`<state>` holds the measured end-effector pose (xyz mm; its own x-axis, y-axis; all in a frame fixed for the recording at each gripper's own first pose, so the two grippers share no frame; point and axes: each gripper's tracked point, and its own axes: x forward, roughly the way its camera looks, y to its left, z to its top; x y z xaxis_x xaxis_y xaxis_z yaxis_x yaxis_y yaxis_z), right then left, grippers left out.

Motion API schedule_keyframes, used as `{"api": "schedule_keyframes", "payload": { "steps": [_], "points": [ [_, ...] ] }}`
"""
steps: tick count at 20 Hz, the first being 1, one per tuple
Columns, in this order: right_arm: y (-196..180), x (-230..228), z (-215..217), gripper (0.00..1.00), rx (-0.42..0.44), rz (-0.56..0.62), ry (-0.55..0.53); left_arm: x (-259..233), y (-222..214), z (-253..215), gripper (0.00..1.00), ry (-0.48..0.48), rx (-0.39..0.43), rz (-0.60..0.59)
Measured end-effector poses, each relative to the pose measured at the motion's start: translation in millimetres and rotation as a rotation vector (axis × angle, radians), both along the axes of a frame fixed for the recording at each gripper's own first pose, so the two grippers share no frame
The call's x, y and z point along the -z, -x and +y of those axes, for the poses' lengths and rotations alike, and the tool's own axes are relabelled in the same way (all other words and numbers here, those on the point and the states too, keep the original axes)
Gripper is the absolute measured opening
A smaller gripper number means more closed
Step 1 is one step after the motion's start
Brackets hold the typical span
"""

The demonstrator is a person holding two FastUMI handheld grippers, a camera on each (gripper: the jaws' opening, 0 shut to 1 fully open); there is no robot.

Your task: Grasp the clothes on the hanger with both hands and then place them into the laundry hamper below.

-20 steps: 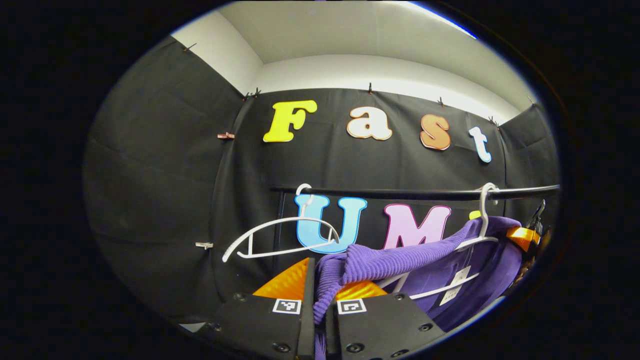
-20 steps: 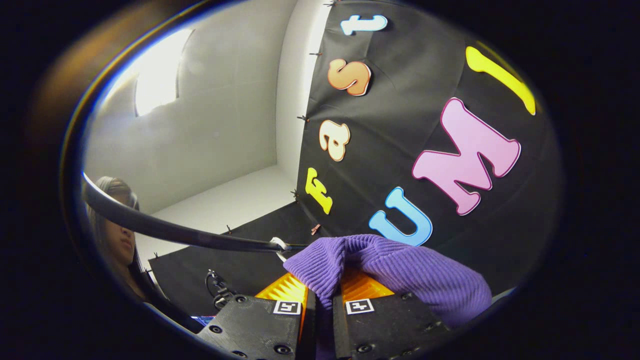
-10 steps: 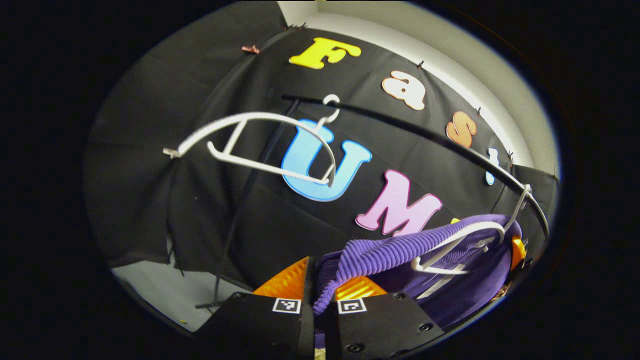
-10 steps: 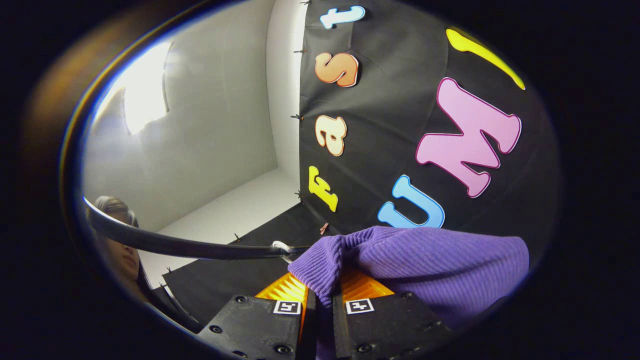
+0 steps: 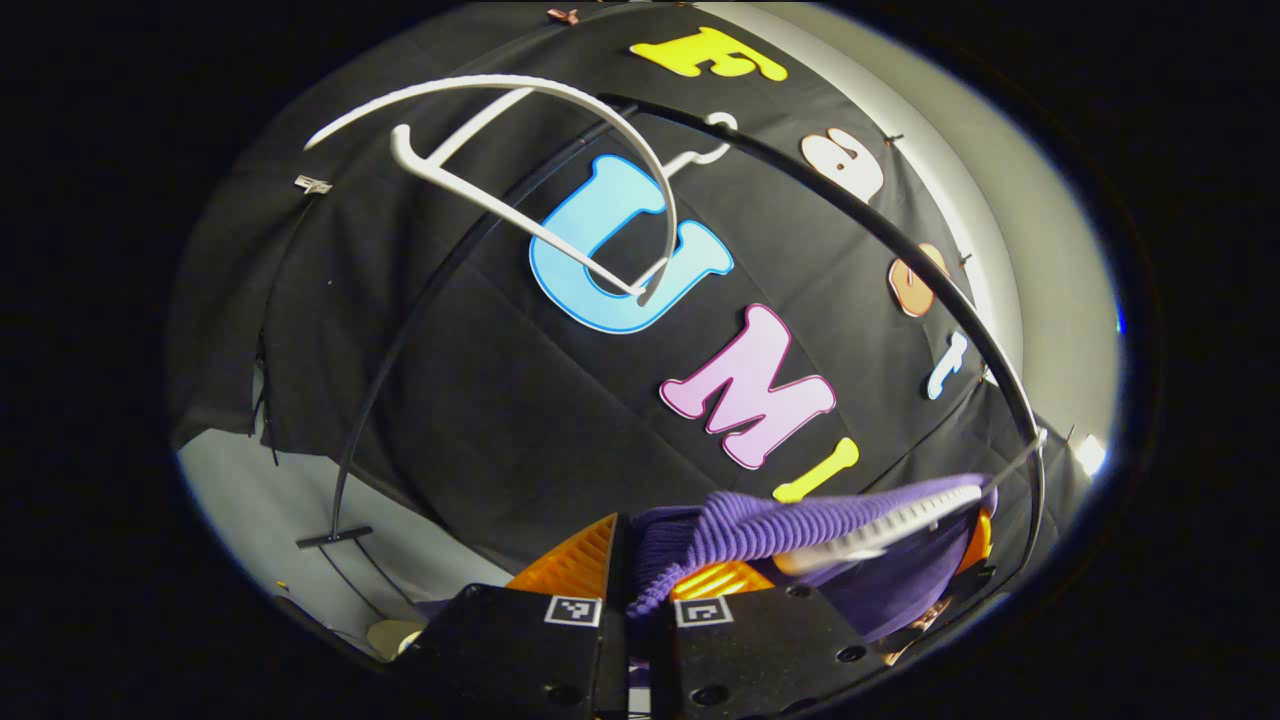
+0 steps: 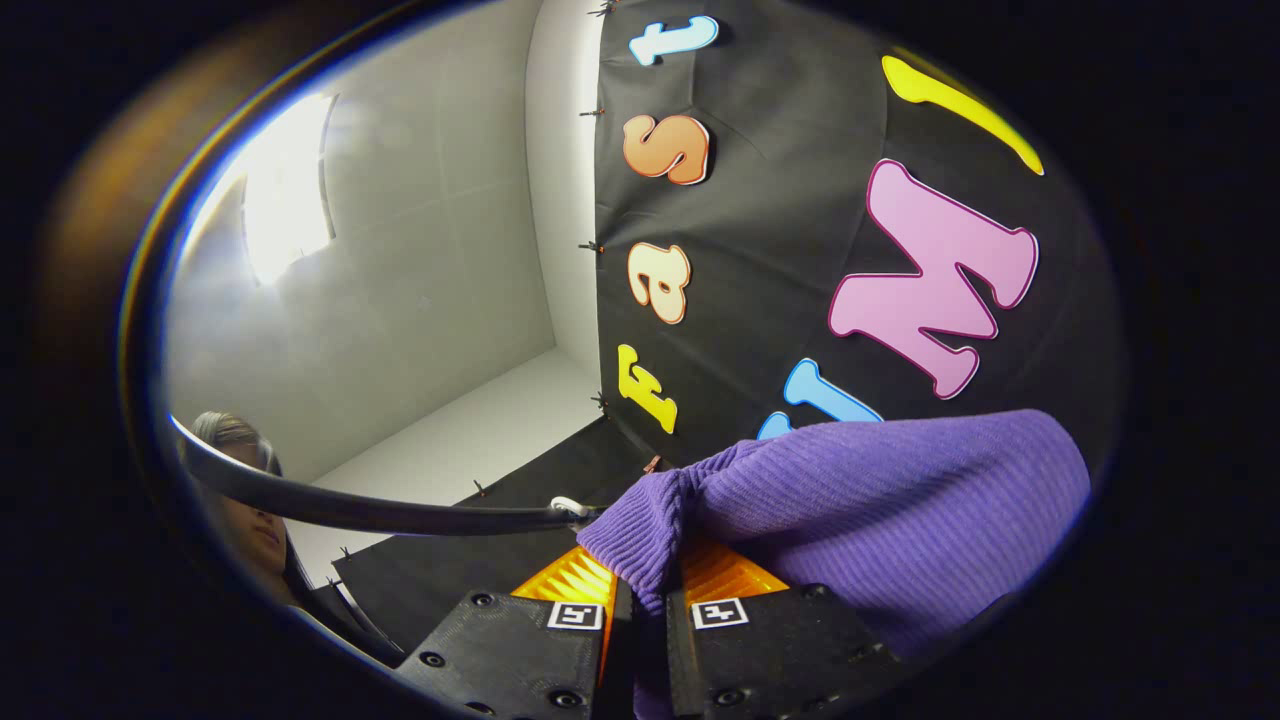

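fingers (image 5: 590, 560) of both grippers pinch the purple sweater (image 6: 880, 510) — tilted upward.

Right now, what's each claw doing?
Left claw: closed on the purple sweater.
Right claw: closed on the purple sweater too.

**What is hard to see**

The purple sweater (image 6: 880, 500) covers the tips of the right gripper (image 6: 640, 590), so how far its fingers reach into the knit is hidden. In the left gripper view the sweater (image 5: 760, 525) hides the fingertips of the left gripper (image 5: 637, 580) too. The white hanger (image 5: 880, 525) inside the sweater looks blurry (just a pale bar). The sweater's lower part is cut off by the picture's edge. Beside the black rail (image 6: 380, 510), a person (image 6: 245, 500) is half cut off.
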<state>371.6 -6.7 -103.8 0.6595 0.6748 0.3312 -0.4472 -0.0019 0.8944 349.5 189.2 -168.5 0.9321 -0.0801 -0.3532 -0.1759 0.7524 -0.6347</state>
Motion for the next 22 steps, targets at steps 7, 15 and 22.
{"api": "schedule_keyframes", "payload": {
  "steps": [7, 15, 22],
  "points": [
    [-10, 11, -19, 0.18, 0.041, 0.049, -0.037, 20, -2, -28, 0.12, -0.018, 0.077, 0.049],
    [-24, 66, -72, 0.17, 0.181, 0.179, -0.024, 73, 26, -112, 0.12, 0.220, 0.155, 0.074],
    [-30, 138, -106, 0.17, 0.308, 0.330, 0.109, 102, 29, -145, 0.12, 0.323, 0.141, 0.133]
  ]
}}
